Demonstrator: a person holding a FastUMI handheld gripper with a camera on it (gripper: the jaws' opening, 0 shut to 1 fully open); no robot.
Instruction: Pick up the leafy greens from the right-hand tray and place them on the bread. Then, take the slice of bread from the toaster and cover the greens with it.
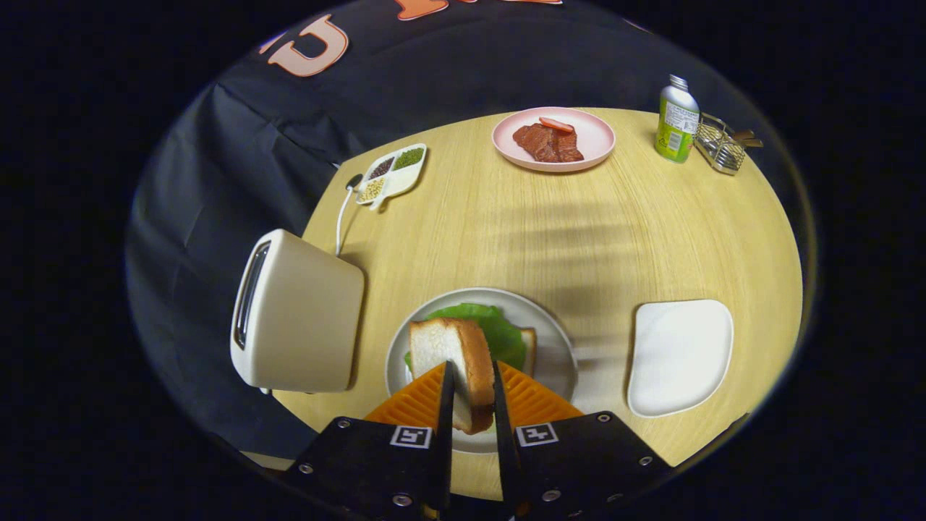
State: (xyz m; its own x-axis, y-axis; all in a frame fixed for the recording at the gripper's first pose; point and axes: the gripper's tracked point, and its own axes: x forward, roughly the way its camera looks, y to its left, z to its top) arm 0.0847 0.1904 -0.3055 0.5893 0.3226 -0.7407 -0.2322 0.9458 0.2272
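A thick slice of white bread with a brown crust [457,365] stands on edge between the fingers of the hand-held gripper [470,401], both fingers pressing its flat faces — a grip that keeps the slice from sagging and leaves its lower edge free to meet the plate first. It hangs over the round pale-grey plate [557,347] at the near side of the round light-wood desk [579,239], where a ruffled green lettuce leaf [499,329] already lies spread on a lower slice of bread whose corner [529,346] peeks out just beyond the leaf.

The greens, then, appear to be in place, and the covering step looks well under way: the held slice is above the leaf but upright, so by this reading it has yet to be tipped flat and let go. Whether its bottom edge touches the lettuce cannot be told.

Just beside the plate stands the cream-coloured two-slot toaster [296,318], its slots turned away towards the booth wall; on the plate's other side, the white rounded-square tray [680,358] that held the greens sits bare. Well beyond — clear of the work — are a pink plate of reddish meat slices [553,139], a small white divided dish of beans [391,174], a green-labelled bottle [676,123] and a wire rack [720,148].
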